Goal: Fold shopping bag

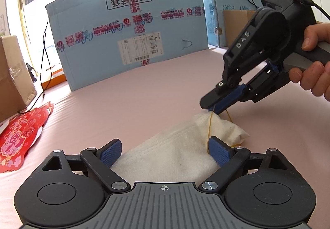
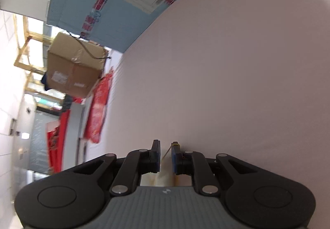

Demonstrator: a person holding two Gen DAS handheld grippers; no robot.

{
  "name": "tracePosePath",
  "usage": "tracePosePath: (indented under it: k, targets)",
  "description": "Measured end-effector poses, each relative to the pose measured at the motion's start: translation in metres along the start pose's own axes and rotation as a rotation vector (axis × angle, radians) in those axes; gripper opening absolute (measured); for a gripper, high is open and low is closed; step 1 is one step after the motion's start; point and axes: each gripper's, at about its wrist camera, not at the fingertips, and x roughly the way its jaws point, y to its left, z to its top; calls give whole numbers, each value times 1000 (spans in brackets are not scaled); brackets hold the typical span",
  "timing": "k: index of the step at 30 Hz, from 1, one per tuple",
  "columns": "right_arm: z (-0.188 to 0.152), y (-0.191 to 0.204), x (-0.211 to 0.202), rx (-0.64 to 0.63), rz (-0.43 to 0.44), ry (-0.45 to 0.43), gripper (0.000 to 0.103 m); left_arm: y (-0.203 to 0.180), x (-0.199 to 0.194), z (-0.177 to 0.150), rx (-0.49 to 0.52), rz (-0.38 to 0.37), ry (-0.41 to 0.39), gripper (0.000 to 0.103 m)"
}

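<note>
A white fabric shopping bag (image 1: 181,146) lies folded into a strip on the pink table, between the open fingers of my left gripper (image 1: 165,151). Its far end (image 1: 222,128) is bunched up. A thin yellow cord handle (image 1: 210,125) runs from the bag up into my right gripper (image 1: 214,106), which hovers at the bag's far end, held sideways by a hand. In the right wrist view the right gripper (image 2: 165,155) has its blue pads (image 2: 174,157) close together with the yellow cord (image 2: 167,151) in the narrow gap; a bit of white bag (image 2: 163,179) shows behind.
A large blue cardboard box (image 1: 127,43) stands along the table's far side, with a brown box (image 1: 237,26) to its right. A red patterned bag (image 1: 20,134) and a brown carton (image 1: 12,76) lie at the left edge. Black cables (image 1: 44,59) hang there.
</note>
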Motion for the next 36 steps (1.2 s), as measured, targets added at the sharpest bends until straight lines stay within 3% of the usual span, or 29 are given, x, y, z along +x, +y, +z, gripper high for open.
tracePosePath:
  k: [5, 8, 12, 14, 18, 21, 25, 29, 31, 32, 35, 36]
  targets:
    - [2, 5, 26, -17, 110, 4, 28, 4, 1, -2, -24, -14, 5, 93]
    - [23, 0, 52, 39, 229, 141, 25, 8, 3, -2, -53, -34, 16, 93]
    - [43, 22, 89, -162, 317, 393, 25, 10, 5, -2, -63, -40, 22, 93]
    - [43, 43, 102, -289, 305, 499, 27, 12, 3, -3, -39, -15, 16, 93]
    - [40, 75, 96, -481, 209, 571, 30, 15, -1, -4, 8, 34, 5, 94]
    - [43, 69, 80, -460, 161, 558, 30, 18, -4, -5, 44, 71, -3, 94]
    - [34, 34, 55, -316, 233, 535, 30, 21, -8, -6, 91, 121, -14, 92]
    - [29, 5, 51, -119, 277, 439, 26, 24, -12, -7, 137, 168, -27, 92]
    - [24, -1, 49, -88, 277, 383, 23, 23, -24, -6, 125, 136, -70, 92]
    - [21, -1, 47, -90, 276, 358, 23, 23, -32, -5, 113, 80, -104, 92]
    - [14, 0, 40, -126, 277, 290, 24, 19, -30, -5, 88, -14, -82, 92]
    - [13, -3, 35, -113, 288, 261, 24, 16, -27, -6, 85, -8, -64, 92]
